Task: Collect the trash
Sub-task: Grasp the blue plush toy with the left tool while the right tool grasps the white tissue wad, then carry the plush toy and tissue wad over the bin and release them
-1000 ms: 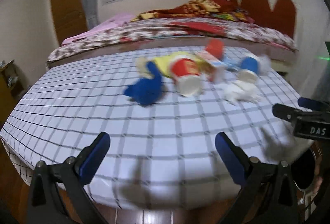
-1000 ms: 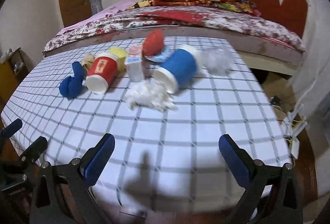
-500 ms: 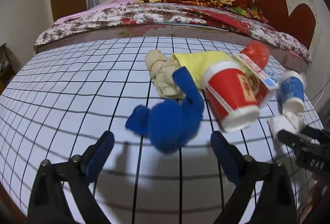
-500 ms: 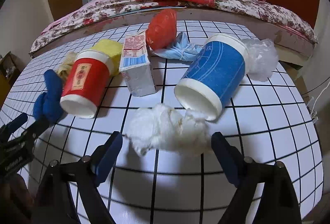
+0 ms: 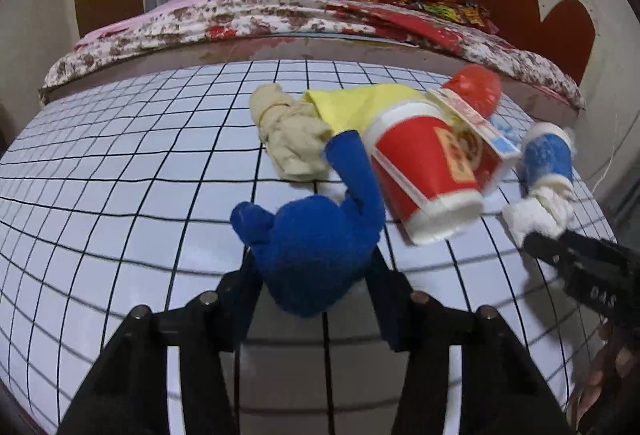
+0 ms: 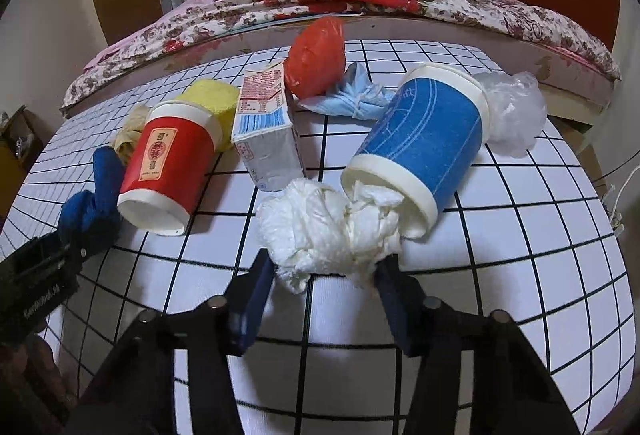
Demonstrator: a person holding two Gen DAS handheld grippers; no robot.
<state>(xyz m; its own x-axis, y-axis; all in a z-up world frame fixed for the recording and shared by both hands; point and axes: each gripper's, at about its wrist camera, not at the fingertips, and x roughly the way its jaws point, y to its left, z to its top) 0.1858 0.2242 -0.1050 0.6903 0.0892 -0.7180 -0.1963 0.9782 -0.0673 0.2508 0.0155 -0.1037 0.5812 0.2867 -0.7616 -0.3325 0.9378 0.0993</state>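
Trash lies in a pile on a checked table (image 5: 120,171). My left gripper (image 5: 316,275) is shut on a blue cloth wad (image 5: 316,247), which also shows at the left of the right wrist view (image 6: 92,203). My right gripper (image 6: 324,275) is shut on a white crumpled tissue (image 6: 332,231), seen small at the right of the left wrist view (image 5: 540,211). Beside them lie a red cup (image 6: 168,163), a blue cup (image 6: 428,139), a milk carton (image 6: 268,131), a red bag (image 6: 316,55), a yellow cloth (image 5: 360,107) and a beige rag (image 5: 288,135).
A light blue mask (image 6: 352,99) and a clear plastic bag (image 6: 512,111) lie at the pile's far side. A bed with flowered covers (image 6: 360,3) stands right behind the table. The table's right edge (image 6: 616,255) drops to the floor.
Both grippers have moved forward over the table to the pile. The left has closed on the blue cloth and the right on the white tissue.
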